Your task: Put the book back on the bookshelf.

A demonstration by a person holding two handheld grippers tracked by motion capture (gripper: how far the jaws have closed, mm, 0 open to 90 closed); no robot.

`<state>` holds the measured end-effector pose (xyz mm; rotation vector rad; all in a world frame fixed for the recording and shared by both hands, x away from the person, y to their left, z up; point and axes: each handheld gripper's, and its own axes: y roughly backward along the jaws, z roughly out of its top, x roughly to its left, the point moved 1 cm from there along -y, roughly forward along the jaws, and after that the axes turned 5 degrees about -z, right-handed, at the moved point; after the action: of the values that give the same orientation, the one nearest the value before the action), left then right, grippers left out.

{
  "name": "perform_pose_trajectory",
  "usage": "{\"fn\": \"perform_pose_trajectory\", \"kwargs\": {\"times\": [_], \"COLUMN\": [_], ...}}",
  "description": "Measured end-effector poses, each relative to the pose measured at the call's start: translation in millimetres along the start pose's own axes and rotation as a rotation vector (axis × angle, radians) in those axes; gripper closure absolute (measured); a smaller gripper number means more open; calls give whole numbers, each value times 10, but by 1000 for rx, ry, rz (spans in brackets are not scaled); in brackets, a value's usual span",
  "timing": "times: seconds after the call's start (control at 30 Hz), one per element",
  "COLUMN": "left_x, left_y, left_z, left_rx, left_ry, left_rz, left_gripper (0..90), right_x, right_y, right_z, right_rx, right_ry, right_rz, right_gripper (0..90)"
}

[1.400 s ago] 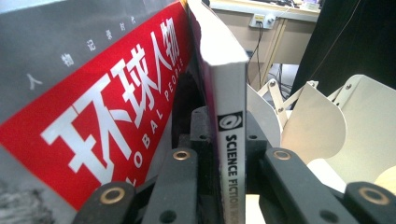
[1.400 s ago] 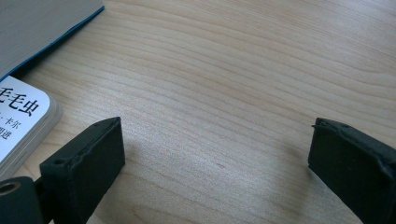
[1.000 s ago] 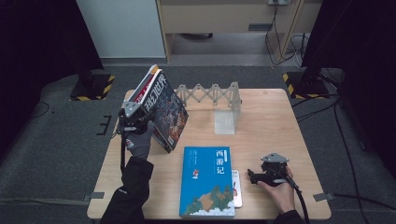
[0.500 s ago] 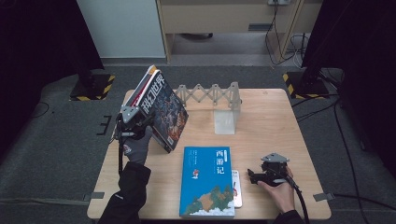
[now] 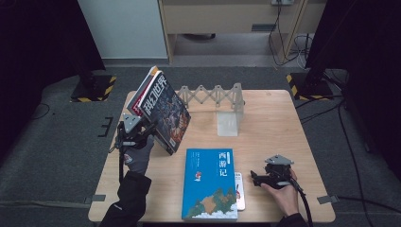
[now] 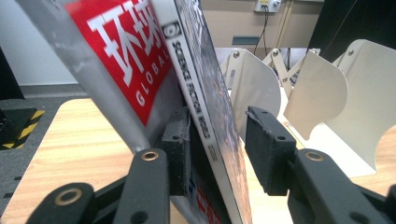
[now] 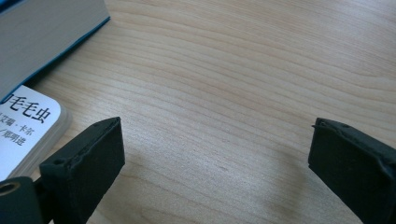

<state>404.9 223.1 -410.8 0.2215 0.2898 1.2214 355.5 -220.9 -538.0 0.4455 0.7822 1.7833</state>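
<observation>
The left gripper (image 5: 150, 128) has just been opening its fingers — the leaning science-fiction magazine (image 5: 166, 112) sits between them, one pad clear. The right gripper (image 5: 255, 178) rests wide open, empty, on the tabletop (image 5: 279, 123).

left gripper (image 5: 150, 128) beside two leaning magazines (image 5: 163, 109); blue book (image 5: 211, 182) flat.

High view overhead; gripper views close, low (sharing table (image 5: 265, 127)).

My view: light wooden table (image 5: 283, 123), white accordion book rack (image 5: 215, 97) at its far edge, two magazines (image 5: 163, 111) leaning there, blue book (image 5: 210, 184) lying flat, small white book (image 5: 239, 191) touching it.
</observation>
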Motion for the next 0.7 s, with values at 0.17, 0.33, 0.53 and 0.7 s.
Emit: {"fn": "perform_pose_trajectory", "kwargs": {"times": [0.17, 0.33, 0.53, 0.7], "left_x": [-11, -17, -70, -149], "left_y": [38, 80, 190, 274], "left_z": [-46, -96, -116, -121], "left_rx": [10, 16, 10, 5], "left_ry": [-10, -17, -40, -62], "left_rz": [-1, -7, -36, -65], "left_gripper": [598, 591, 587, 570], "right_x": [-3, -6, -1, 0], "right_y": [9, 17, 35, 70], "right_z": [4, 8, 18, 38], "right_rx": [-7, -9, -17, -31], "right_ry": [2, -3, -14, -19], "right_rz": [4, 7, 9, 15], "right_gripper": [42, 41, 40, 40]}}
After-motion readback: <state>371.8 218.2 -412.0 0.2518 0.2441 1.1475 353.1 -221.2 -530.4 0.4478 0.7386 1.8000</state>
